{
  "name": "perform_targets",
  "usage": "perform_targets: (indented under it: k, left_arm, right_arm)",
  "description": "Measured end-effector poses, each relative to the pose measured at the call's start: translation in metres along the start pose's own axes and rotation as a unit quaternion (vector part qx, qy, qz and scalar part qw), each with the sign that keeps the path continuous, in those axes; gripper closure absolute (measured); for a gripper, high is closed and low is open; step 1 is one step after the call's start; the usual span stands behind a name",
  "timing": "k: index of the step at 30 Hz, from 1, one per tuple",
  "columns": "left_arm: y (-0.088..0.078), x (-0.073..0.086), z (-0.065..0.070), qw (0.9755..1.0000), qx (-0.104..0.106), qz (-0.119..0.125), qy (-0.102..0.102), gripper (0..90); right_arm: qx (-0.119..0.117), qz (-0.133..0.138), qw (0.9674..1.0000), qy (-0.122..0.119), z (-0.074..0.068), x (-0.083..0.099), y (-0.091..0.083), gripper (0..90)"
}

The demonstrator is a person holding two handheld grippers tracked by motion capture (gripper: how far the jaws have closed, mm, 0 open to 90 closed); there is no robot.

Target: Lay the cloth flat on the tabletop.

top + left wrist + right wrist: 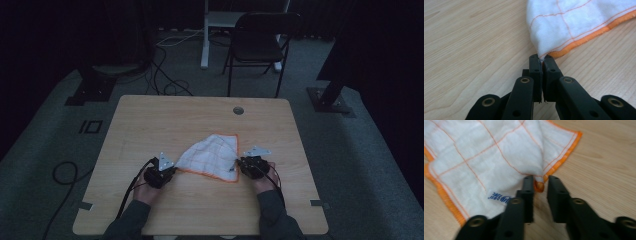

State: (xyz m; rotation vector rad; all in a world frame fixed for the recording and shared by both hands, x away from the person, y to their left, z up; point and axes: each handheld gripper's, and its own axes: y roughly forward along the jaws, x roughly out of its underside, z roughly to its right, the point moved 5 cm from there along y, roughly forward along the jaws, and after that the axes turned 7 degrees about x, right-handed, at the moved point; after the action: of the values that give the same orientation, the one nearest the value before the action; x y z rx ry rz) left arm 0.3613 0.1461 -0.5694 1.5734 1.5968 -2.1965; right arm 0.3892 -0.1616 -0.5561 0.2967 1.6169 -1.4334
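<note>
Left gripper [541, 58]: jaws pressed together on a corner of the cloth [579, 22]; in the left gripper view a pinch of white fabric and its orange hem disappears between the two black tips, with only a thin seam between them.
Right gripper [541, 180]: jaws stand a little apart, a narrow gap between the tips; a small fold of the orange-hemmed corner sits in that gap, touching the left-hand tip, and the pads are not pressing it from both sides.
Left gripper in the high view [167, 170]: low on the table at the cloth's left corner, grey three-cornered plate on top, cable trailing back along the forearm.
Right gripper in the high view [242, 164]: at the cloth's right corner, near the front of the table, also with a grey plate on top.
Cloth [210, 156]: white with a thin orange grid and a thick orange border, lying crumpled and partly folded on the table between the two grippers; its far corner points away from the person. A small blue printed mark shows near the right gripper's jaws in the right gripper view.
Table [200, 115]: light wood, with a round grommet hole [238, 110] near the far edge.
Chair [260, 40]: dark folding chair beyond the table, well apart from the cloth.
Floor [45, 130]: grey carpet with black cables on it.
</note>
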Motion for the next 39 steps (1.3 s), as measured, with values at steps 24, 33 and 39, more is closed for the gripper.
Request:
perform_targets:
  k: [24, 33, 39]
  left_arm:
    - [-0.004, 0.003, 0.003, 0.9999, 0.014, 0.002, -0.003, 87.7]
    - [-0.01, 0.002, 0.014, 0.9993, 0.035, 0.012, 0.004, 77.8]
    - [-0.021, -0.004, 0.009, 0.9982, 0.039, 0.045, -0.011, 67.5]
  right_arm:
    - [-0.044, -0.049, 0.9968, -0.044, -0.023, 0.023, -0.007, 86.1]
    - [-0.031, -0.058, 0.9968, -0.045, -0.01, 0.032, -0.018, 86.6]
    - [-0.028, -0.058, 0.9969, -0.046, -0.009, 0.032, -0.025, 86.3]
